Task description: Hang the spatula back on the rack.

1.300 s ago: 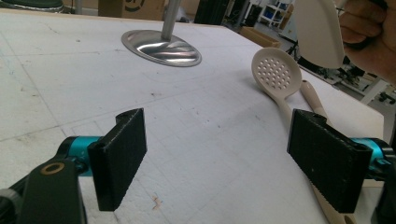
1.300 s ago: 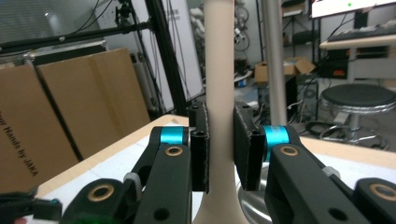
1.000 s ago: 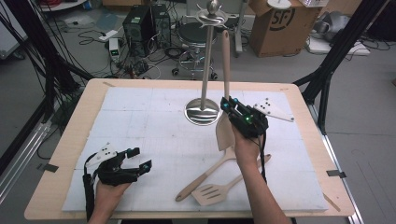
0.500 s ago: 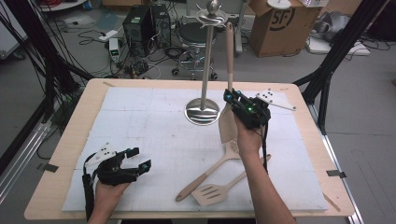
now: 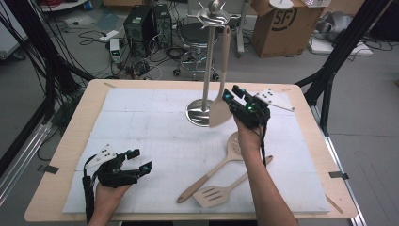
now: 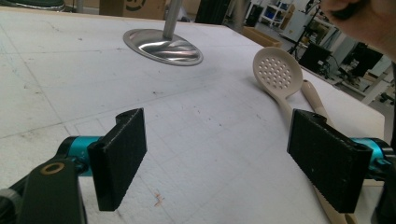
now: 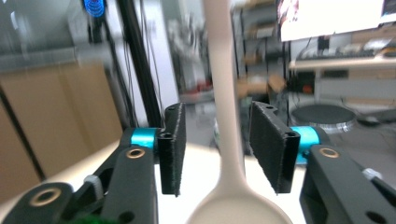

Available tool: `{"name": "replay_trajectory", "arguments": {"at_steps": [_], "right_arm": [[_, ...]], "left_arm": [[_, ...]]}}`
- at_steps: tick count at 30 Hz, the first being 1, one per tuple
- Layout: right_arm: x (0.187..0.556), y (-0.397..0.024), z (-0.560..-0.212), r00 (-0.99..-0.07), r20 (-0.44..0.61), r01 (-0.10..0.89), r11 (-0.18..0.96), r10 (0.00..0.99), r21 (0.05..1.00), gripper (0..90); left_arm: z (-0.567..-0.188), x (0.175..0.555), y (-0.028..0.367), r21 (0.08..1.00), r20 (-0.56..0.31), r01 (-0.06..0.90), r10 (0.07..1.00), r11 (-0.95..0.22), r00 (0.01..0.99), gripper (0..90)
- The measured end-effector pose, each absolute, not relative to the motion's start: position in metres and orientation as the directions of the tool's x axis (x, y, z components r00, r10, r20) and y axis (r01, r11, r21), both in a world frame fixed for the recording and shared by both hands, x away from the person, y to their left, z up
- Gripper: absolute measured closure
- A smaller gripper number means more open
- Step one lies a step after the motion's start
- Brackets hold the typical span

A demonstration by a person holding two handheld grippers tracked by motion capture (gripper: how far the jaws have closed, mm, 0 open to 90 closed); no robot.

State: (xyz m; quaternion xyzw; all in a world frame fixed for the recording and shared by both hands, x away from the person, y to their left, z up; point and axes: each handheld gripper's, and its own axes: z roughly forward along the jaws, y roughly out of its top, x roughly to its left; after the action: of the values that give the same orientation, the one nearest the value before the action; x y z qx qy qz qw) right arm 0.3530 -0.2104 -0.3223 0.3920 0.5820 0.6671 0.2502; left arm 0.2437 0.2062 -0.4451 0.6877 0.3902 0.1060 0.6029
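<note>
A beige spatula [image 5: 222, 70] hangs by its handle from the top hooks of a metal utensil stand [image 5: 201, 115]. Its blade sits just above the stand's base. My right gripper [image 5: 235, 96] is raised beside the blade. In the right gripper view my right gripper [image 7: 219, 151] has just been opening, and the spatula handle [image 7: 223, 84] stands between the jaws with a gap on each side. My left gripper [image 5: 140, 162] rests open on the mat at the front left, and in the left gripper view nothing lies between the jaws of my left gripper [image 6: 219, 163].
A perforated beige spoon [image 5: 234, 143] and a slotted beige turner [image 5: 214, 195] lie on the white mat [image 5: 141, 117] in front of the right forearm. The same spoon [image 6: 278, 72] and the stand's base [image 6: 163, 46] lie ahead of the left gripper. Cables and boxes lie beyond the table.
The right gripper raised the spatula a little toward the stand's hooks, then its jaws came apart off the handle. The spatula now hangs from the stand. The left gripper stayed still.
</note>
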Motion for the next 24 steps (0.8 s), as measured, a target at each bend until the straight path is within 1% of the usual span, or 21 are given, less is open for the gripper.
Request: {"name": "replay_trajectory", "arguments": {"at_steps": [1,2,4,6,8,10,16,21,24], "right_arm": [[0.353,-0.215,-0.318,-0.575,0.282,0.126,-0.257,0.768,0.958,55.6],[0.353,-0.217,-0.312,-0.577,0.309,0.116,-0.299,0.756,0.947,56.3],[0.355,-0.219,-0.299,-0.584,0.324,0.091,-0.336,0.745,0.938,56.4],[0.358,-0.219,-0.286,-0.592,0.330,0.090,-0.347,0.735,0.934,57.3],[0.360,-0.216,-0.275,-0.599,0.312,0.069,-0.341,0.737,0.938,60.5],[0.365,-0.214,-0.265,-0.595,0.284,0.048,-0.320,0.752,0.946,66.2],[0.382,-0.212,-0.250,-0.581,0.284,0.037,-0.324,0.762,0.945,72.4],[0.394,-0.215,-0.245,-0.580,0.333,0.033,-0.387,0.743,0.921,72.0],[0.401,-0.217,-0.243,-0.559,0.366,0.037,-0.418,0.744,0.907,71.9]], "left_arm": [[-0.445,0.244,0.206,0.912,-0.324,0.408,0.665,0.031,0.673,20.4],[-0.445,0.244,0.206,0.912,-0.324,0.408,0.665,0.032,0.673,20.4],[-0.445,0.244,0.207,0.912,-0.324,0.409,0.665,0.030,0.673,20.4],[-0.445,0.244,0.206,0.912,-0.327,0.410,0.664,0.034,0.672,20.4],[-0.445,0.245,0.206,0.912,-0.324,0.410,0.663,0.029,0.675,20.4],[-0.446,0.245,0.205,0.912,-0.324,0.410,0.663,0.029,0.675,20.4],[-0.446,0.246,0.206,0.912,-0.327,0.410,0.661,0.033,0.675,20.4],[-0.446,0.249,0.206,0.912,-0.332,0.409,0.658,0.040,0.675,20.4],[-0.446,0.249,0.205,0.913,-0.332,0.407,0.657,0.042,0.677,20.4]]}}
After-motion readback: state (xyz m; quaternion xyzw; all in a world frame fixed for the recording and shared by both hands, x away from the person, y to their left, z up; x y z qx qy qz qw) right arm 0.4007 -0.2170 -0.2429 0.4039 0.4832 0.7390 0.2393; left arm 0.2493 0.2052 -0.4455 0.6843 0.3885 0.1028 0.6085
